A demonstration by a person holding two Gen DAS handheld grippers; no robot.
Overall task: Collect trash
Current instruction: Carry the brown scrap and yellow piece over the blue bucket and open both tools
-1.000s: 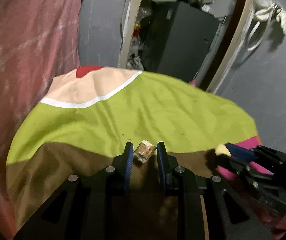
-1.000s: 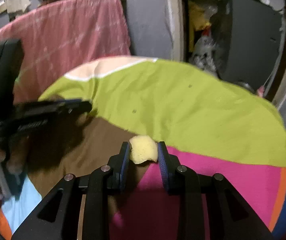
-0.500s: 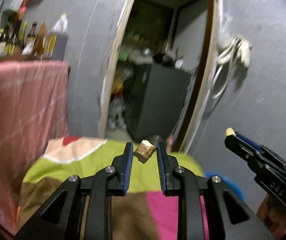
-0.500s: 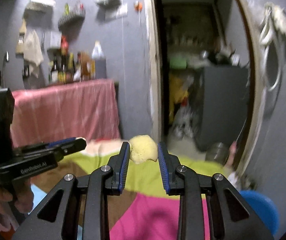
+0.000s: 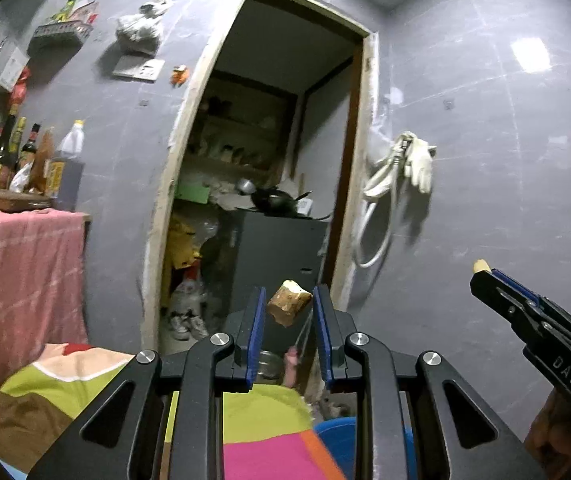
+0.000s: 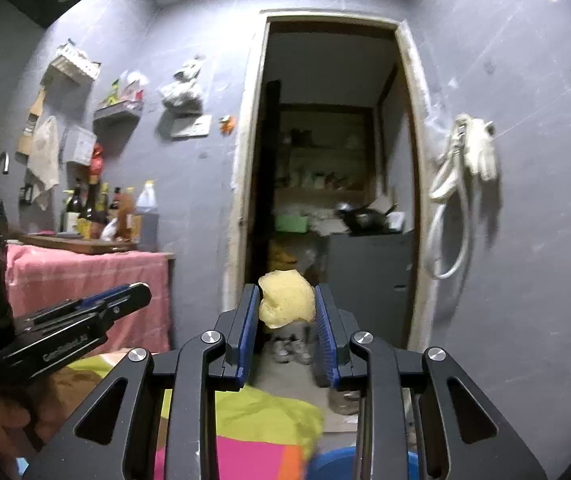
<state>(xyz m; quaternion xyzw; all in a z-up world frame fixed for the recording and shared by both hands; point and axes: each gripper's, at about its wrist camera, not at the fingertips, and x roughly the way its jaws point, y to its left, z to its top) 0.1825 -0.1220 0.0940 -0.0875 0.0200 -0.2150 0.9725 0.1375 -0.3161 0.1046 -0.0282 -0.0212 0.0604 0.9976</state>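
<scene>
Both hands are carrying now: the left gripper [image 5: 288, 326] is pinching a small brown, crusty scrap of trash [image 5: 288, 307] between narrowly parted blue pads, and the right gripper [image 6: 287, 330] is clamping a pale yellow, spongy scrap [image 6: 286, 299] the same way. Both are being held level above the multicoloured patchwork cloth [image 5: 261, 416], facing the dark doorway [image 6: 325, 152] at twelve o'clock. The step looks like transport; next, I'd judge, they need lowering toward the round blue tub [image 5: 339, 440] at five o'clock before letting go.
</scene>
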